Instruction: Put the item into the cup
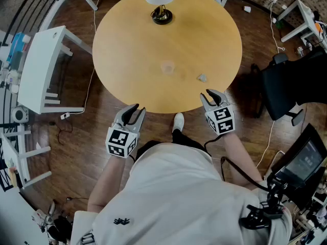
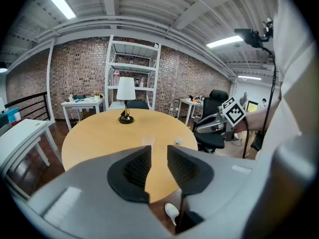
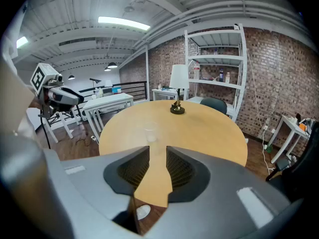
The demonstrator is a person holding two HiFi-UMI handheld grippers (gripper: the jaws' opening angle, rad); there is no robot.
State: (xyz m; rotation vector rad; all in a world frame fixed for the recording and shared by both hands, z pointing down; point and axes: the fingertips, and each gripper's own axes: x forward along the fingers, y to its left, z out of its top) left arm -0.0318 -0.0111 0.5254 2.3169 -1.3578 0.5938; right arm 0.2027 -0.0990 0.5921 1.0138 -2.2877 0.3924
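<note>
The round wooden desk [image 1: 127, 45] filled most of what I saw from the head view, bare but for a few things. At its far edge stood a lamp [image 1: 160, 1] with a white shade and a dark base.

I held my left gripper [image 1: 136, 108] at the desk's near edge, pointing down and forward. Its fingers [image 2: 132, 168] stood a little apart with only the desktop showing through the gap. My right gripper [image 1: 209, 94] hung over the near right edge. Its fingers [image 3: 129, 171] were likewise parted and held nothing.

Near the middle of the desk stood the cup [image 1: 167, 67], small, clear and hard to make out against the wood. To its right, well apart from it and just ahead of my right gripper, lay the item [image 1: 202, 77]: a small, pale grey, crumpled-looking lump, resting on the desk.
</note>
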